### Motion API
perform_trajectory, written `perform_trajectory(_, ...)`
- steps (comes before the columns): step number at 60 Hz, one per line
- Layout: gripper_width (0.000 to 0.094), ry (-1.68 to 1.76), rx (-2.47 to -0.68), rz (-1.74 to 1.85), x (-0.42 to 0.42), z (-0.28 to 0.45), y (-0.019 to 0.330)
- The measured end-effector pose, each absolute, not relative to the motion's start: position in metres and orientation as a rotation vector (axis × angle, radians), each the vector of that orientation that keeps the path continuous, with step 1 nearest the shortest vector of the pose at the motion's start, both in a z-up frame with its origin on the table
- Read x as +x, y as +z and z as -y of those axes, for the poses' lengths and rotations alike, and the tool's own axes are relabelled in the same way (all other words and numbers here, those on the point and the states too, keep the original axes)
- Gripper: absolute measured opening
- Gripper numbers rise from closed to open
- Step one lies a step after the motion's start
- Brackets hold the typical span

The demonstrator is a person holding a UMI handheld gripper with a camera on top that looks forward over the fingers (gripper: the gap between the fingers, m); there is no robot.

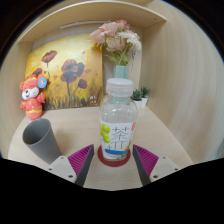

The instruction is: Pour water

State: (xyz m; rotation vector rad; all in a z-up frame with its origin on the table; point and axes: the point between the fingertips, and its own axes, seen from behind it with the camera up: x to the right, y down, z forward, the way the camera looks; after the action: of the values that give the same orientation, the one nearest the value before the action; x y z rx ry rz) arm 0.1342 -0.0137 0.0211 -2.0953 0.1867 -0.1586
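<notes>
Bottle (117,125): upright on your table (75,125), right between your fingers, white cap on.
Gripper (114,160): your purple pads (82,157) flank the bottle's base; whether they press it, can't tell.
Cup (41,139): grey, just left of your fingers, near the bottle.
Backdrop: flower painting (68,75), small figurine (33,95), vase of flowers (118,45).
</notes>
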Motion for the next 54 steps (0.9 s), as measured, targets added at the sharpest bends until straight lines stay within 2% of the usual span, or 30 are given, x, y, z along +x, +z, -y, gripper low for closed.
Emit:
perform_trajectory(10,0.0791,-0.174,-2.19,-0.15,0.104,0.082,0.011)
perform_trajectory(16,0.0787,-0.173,-2.205,-0.14,0.072,0.121,0.026)
perform_trajectory(28,0.0795,-0.086,-2.188,-0.087,-0.013,0.169,0.083)
perform_trajectory(41,0.0794,-0.023,-2.098,-0.031,-0.078,0.186,0.164)
perform_trajectory(54,0.0794,-0.033,-2.036,0.011,-0.105,0.204,0.208)
